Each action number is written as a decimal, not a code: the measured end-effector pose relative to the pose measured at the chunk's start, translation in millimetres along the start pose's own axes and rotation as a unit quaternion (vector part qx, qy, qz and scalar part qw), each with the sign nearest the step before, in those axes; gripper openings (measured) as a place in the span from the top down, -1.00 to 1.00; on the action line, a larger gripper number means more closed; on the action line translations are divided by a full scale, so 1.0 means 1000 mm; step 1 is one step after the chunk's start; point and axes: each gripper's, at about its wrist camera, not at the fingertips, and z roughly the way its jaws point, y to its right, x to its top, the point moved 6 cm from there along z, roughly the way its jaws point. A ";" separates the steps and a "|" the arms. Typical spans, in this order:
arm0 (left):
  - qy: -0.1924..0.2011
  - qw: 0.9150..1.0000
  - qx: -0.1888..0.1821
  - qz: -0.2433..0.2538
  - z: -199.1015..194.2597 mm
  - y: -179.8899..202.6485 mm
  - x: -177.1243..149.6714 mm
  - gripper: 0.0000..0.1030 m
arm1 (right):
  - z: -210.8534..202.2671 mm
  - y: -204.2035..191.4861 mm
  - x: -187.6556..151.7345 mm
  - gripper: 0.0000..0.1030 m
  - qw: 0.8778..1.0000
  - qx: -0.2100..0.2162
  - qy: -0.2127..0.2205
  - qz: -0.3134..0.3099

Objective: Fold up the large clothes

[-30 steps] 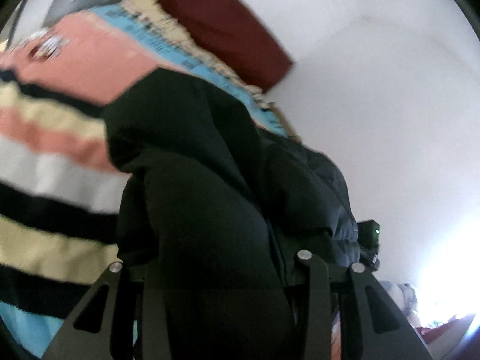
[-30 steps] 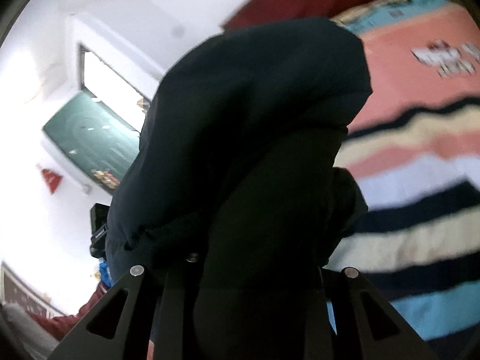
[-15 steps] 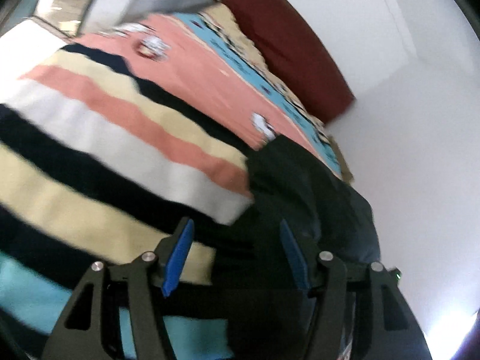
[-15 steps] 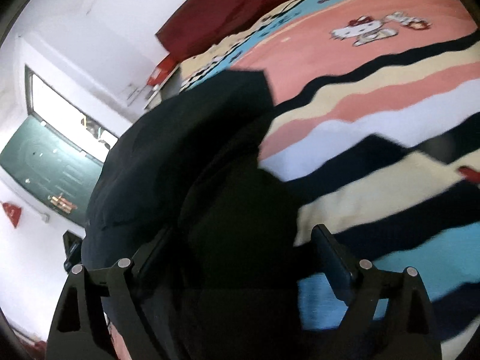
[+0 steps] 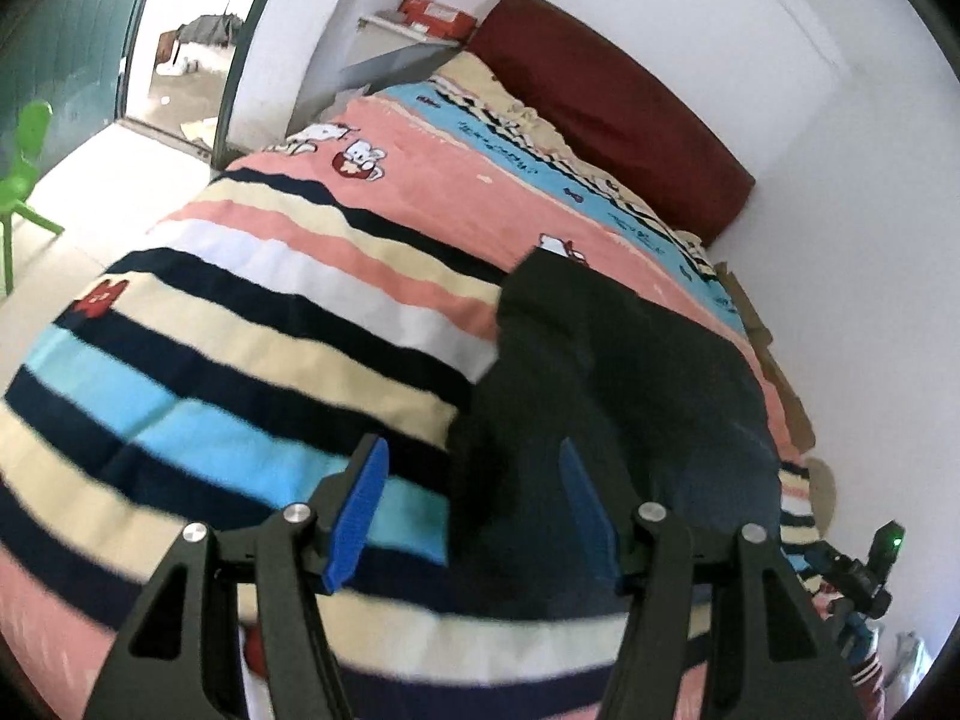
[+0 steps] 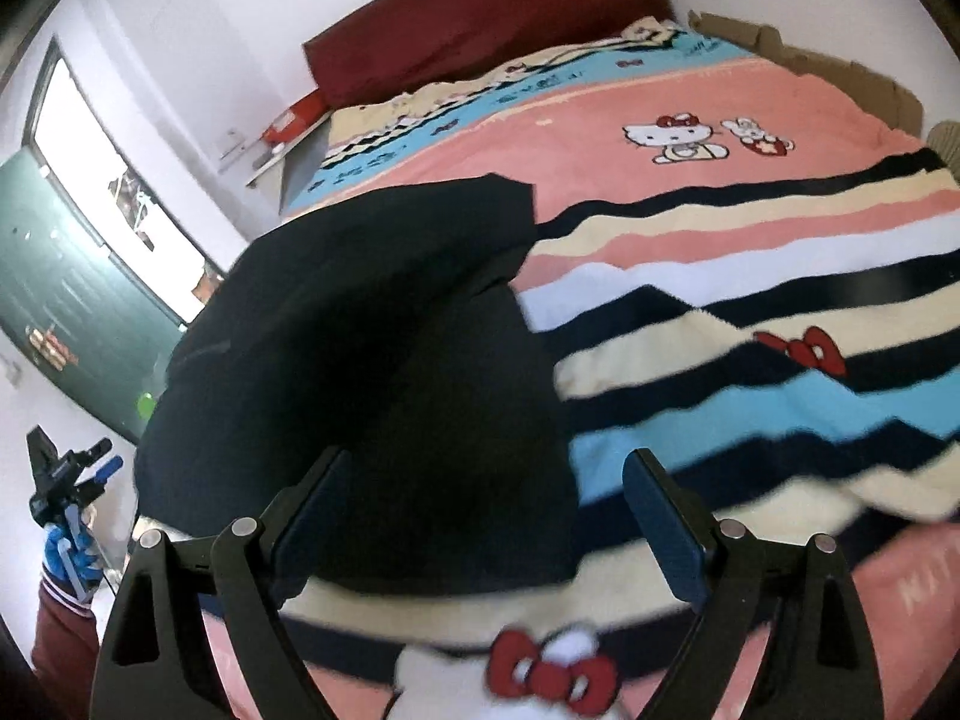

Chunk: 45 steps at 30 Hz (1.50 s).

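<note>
A large dark garment (image 5: 618, 384) lies bunched and folded over on the striped bedspread (image 5: 252, 312). It also shows in the right wrist view (image 6: 372, 348) on the bed's left side. My left gripper (image 5: 474, 480) is open and empty, held just above the garment's near edge. My right gripper (image 6: 486, 492) is open and empty, above the garment's near edge. The other gripper (image 6: 66, 480) shows at the far left of the right wrist view.
The bed has a dark red headboard (image 5: 606, 102) against a white wall. A green plastic chair (image 5: 24, 174) stands on the floor at left near an open doorway (image 5: 186, 30). Cardboard (image 6: 840, 66) lines the bed's far edge.
Both grippers were shut on the garment, held up. They lowered it onto the bed, opened and let go, then drew back from it.
</note>
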 end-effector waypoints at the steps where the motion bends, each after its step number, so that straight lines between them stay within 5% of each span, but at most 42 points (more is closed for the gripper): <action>1: 0.001 1.000 0.007 0.007 -0.009 0.008 -0.008 -0.13 | -0.009 -0.007 -0.007 -0.76 1.000 0.003 0.003 -0.002; 9: 0.016 0.997 0.046 0.061 -0.057 0.056 -0.066 -0.15 | -0.062 -0.053 -0.063 -0.79 0.998 -0.020 0.025 -0.046; 12: 0.031 0.995 0.065 0.075 -0.068 0.074 -0.089 -0.34 | -0.076 -0.072 -0.086 -0.84 0.996 -0.044 0.034 -0.069; 21: 0.080 0.975 0.131 0.164 -0.100 0.141 -0.144 -0.36 | -0.116 -0.114 -0.126 -0.98 0.982 -0.100 0.103 -0.122; 31: 0.129 0.966 0.125 0.188 -0.136 0.185 -0.175 -0.36 | -0.156 -0.137 -0.149 -0.99 0.967 -0.130 0.165 -0.145; 45: 0.140 0.959 0.129 0.210 -0.142 0.198 -0.195 -0.36 | -0.163 -0.145 -0.160 -0.99 0.965 -0.126 0.177 -0.149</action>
